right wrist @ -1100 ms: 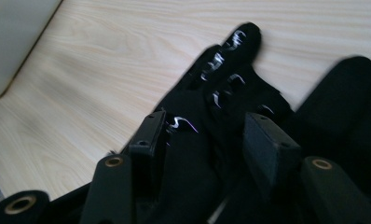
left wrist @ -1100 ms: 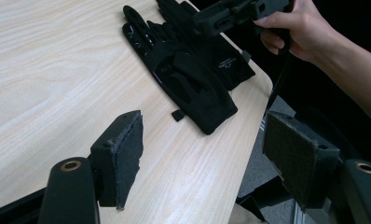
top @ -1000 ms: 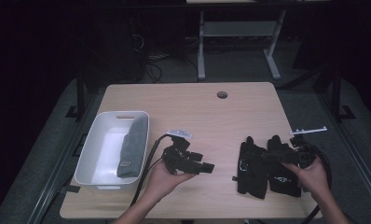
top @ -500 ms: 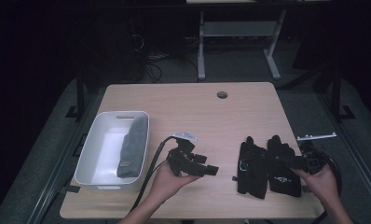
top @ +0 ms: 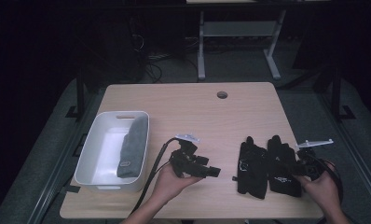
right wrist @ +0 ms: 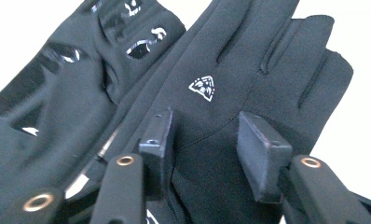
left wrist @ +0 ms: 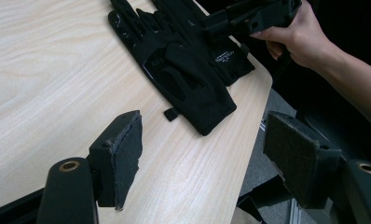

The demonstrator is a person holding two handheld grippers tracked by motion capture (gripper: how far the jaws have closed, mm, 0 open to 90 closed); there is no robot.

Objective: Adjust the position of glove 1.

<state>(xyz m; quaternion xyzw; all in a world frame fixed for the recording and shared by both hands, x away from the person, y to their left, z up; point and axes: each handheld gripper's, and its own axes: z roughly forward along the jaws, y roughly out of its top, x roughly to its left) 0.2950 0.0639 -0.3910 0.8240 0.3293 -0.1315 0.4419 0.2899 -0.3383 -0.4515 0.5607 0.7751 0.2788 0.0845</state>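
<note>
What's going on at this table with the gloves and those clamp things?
A person holds a two-jaw gripper in each hand. The right gripper is down at a pair of black gloves lying side by side on the wooden table; its jaws have just been closing over the right-hand glove, not yet pinching it. The left gripper waits open, holding nothing. A white bin on the left holds a grey cloth.

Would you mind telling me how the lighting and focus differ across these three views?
High view: the room is dark around the lit table and the black gloves show little detail. Left gripper view: even light, soft sheen on the wood, near pads slightly soft. Right gripper view: the table is blown out to white, glare streaks lie on the left-hand glove's glossy patches, and its near edge is blurred.
</note>
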